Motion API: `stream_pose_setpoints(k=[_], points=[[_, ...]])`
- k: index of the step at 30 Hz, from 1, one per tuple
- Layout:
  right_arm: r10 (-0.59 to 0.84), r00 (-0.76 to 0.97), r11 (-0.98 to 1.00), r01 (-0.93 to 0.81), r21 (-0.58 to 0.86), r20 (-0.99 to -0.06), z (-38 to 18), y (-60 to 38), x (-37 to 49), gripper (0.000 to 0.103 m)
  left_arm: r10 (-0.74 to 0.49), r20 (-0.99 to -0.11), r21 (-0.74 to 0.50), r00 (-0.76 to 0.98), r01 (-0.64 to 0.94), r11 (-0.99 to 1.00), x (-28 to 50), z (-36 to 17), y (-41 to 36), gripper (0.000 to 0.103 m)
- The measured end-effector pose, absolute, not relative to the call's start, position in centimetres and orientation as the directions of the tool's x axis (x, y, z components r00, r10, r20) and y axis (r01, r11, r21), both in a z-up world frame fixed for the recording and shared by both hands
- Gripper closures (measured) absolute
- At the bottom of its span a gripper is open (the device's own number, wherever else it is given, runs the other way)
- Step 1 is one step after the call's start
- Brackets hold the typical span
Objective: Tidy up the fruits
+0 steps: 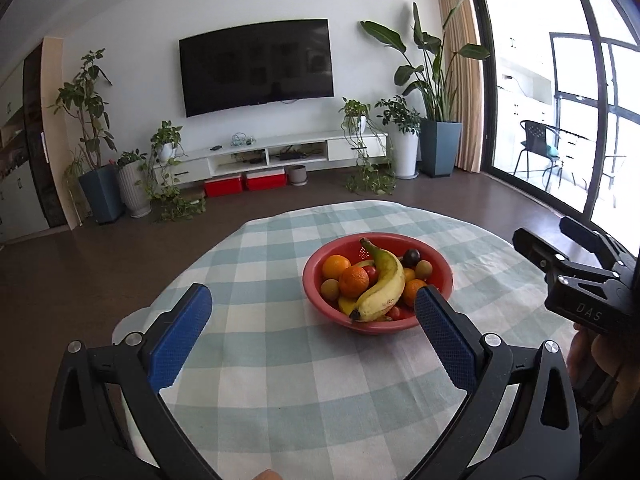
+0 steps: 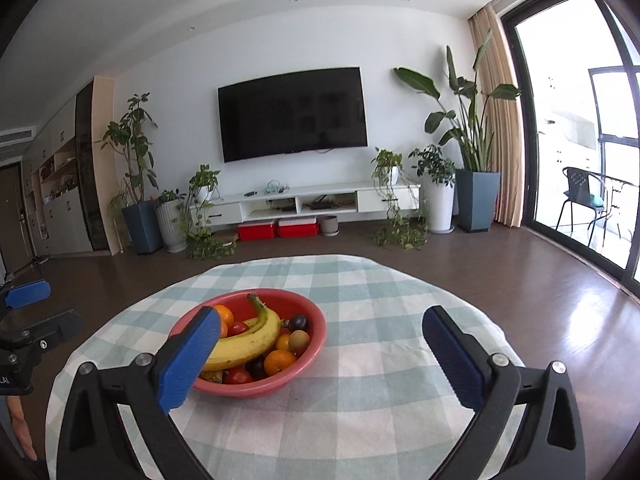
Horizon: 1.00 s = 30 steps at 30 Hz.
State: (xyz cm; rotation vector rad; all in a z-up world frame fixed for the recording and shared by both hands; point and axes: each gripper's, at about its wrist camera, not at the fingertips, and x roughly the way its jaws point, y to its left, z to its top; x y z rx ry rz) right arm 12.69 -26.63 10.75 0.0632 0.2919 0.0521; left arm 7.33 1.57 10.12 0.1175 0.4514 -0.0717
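While both grippers, left gripper (image 1: 312, 304) and right gripper (image 2: 322, 326), gape empty, bowl (image 1: 316, 280) sits mid-table.

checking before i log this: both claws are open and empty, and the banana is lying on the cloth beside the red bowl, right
Not quite. The banana lies inside the red bowl, on top of the other fruit, not on the cloth; the left wrist view shows it. The left claw and right claw are open and empty.

Red bowl (image 1: 320, 280); yellow banana (image 1: 382, 284); green-checked tablecloth (image 1: 280, 380).
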Motion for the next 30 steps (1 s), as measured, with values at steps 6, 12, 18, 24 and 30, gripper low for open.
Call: stream_pose_setpoints(k=[6, 12, 18, 24, 30], points=[[-0.002, 0.987, 0.999, 0.01, 0.05, -0.158, 13.6, -26.9, 6.2, 0.0, 0.115, -0.369, 0.153, 0.922, -0.062, 0.986, -0.4, 11.1, -0.1, 0.0], [0.023, 0.988, 1.0, -0.021, 0.015, -0.153, 15.7, -26.1, 3.0, 0.0, 0.123, -0.442, 0.126, 0.889, -0.074, 0.989, -3.5, 10.3, -0.5, 0.0], [0.036, 0.934, 0.999, -0.043, -0.011, -0.357, 14.8, -25.5, 3.2, 0.0, 0.112, -0.55, 0.071, 0.828, -0.087, 0.994, -3.8, 7.9, 0.2, 0.0], [0.011, 0.889, 1.0, -0.008, 0.008, -0.458, 12.2, -26.1, 3.5, 0.0, 0.09, -0.6, 0.053, 0.795, -0.072, 0.996, -2.8, 5.8, 0.1, 0.0], [0.003, 0.867, 1.0, 0.001, 0.008, -0.499, 10.5, -26.3, 3.6, 0.0, 0.076, -0.636, 0.043, 0.768, -0.063, 0.997, -1.8, 4.3, 0.0, 0.0]])
